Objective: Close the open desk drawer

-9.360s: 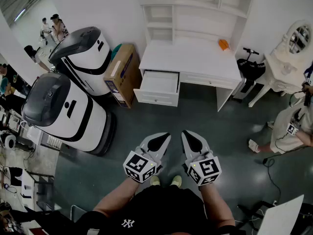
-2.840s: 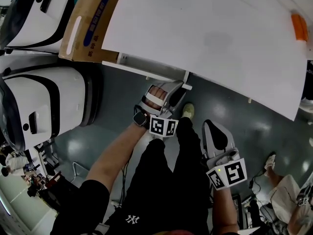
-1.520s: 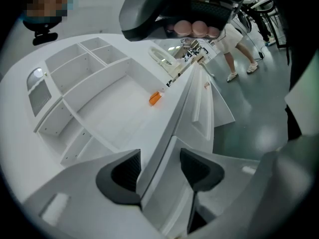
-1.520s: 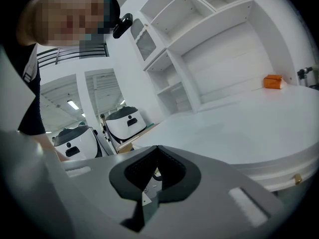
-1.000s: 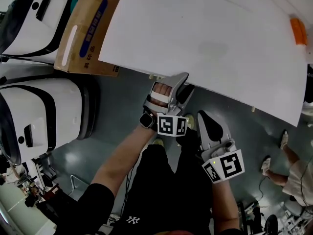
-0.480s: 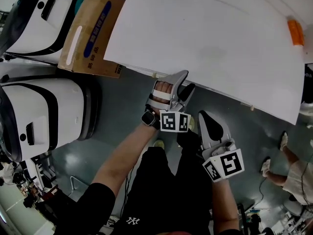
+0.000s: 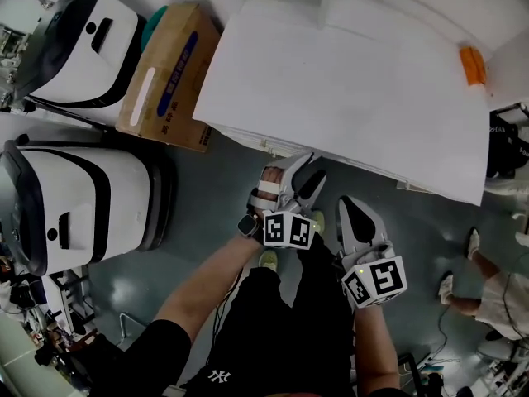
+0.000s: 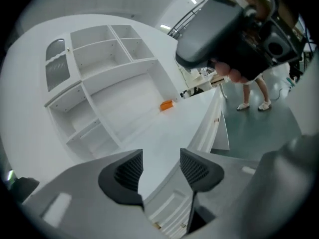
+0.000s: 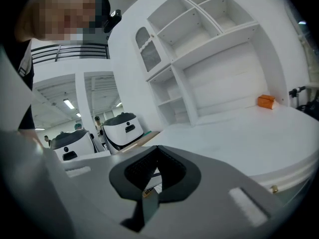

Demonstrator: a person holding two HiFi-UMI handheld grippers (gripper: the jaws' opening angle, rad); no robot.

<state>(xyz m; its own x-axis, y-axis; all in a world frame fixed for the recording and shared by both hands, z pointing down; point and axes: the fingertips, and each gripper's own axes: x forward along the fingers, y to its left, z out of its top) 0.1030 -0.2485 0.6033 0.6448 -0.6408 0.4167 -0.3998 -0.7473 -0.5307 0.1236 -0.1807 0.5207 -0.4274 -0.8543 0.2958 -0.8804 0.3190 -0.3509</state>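
The white desk [image 7: 347, 89] fills the top of the head view. Its drawer front [image 7: 248, 136] lies pushed in under the desk's front edge, and it shows in the left gripper view as panelled fronts [image 8: 172, 207] level with each other. My left gripper [image 7: 309, 167] hangs just in front of that edge, apart from it, open and with nothing between its pads [image 8: 130, 171]. My right gripper [image 7: 345, 208] is held lower and nearer my legs, its jaws together and empty [image 9: 154, 172].
A brown cardboard box [image 7: 165, 77] stands left of the desk. Two white-and-black machines [image 7: 78, 44] [image 7: 78, 209] stand further left. A small orange thing [image 7: 471, 64] lies on the desk's far right. A white shelf unit [image 9: 199, 59] rises behind it. A person's feet [image 7: 471, 242] are at the right.
The drawer, pulled out 9.4 s ago, now sits pushed in. Over the last second my left gripper has drawn back a little from the desk edge. The right gripper has barely moved.
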